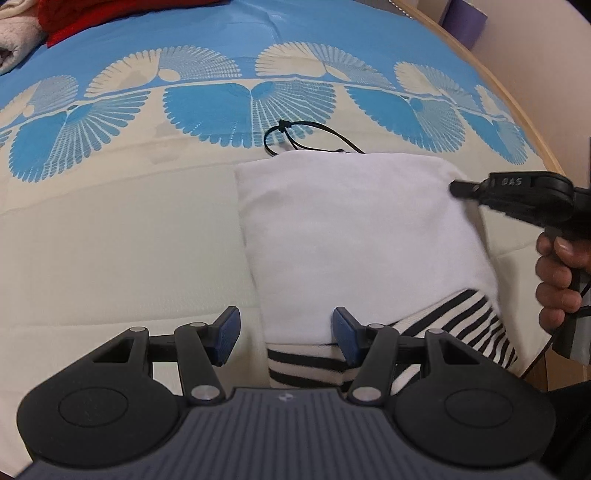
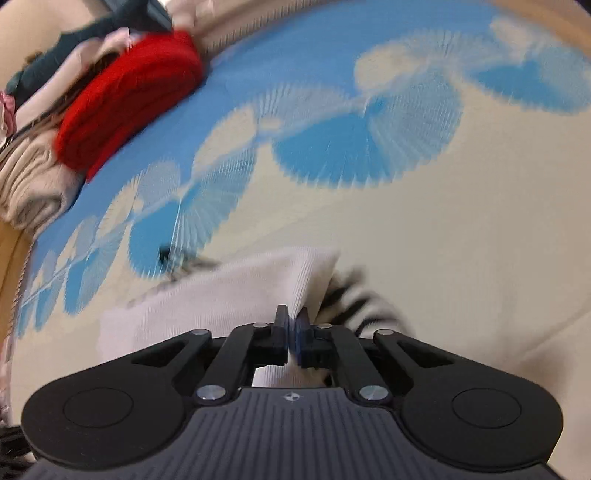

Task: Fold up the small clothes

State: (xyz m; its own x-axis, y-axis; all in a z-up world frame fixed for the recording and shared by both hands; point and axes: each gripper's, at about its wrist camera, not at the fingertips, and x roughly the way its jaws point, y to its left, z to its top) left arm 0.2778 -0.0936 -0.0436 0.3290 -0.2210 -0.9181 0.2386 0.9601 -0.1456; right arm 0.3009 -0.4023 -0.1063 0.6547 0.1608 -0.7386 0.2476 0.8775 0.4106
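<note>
A white garment with a black-and-white striped part lies folded on the patterned bedspread. My left gripper hovers open over its near left corner, one blue pad above the cloth and the other above bare bedspread. In the left wrist view, my right gripper reaches in from the right, held by a hand, with its tip at the garment's right edge. In the blurred right wrist view, my right gripper is shut, pinching a raised fold of the white garment; the striped part shows beside it.
A black cord loops out from the garment's far edge. A red folded cloth and a beige knit are piled at the far corner. The bed's wooden rim curves along the right, with a purple object beyond it.
</note>
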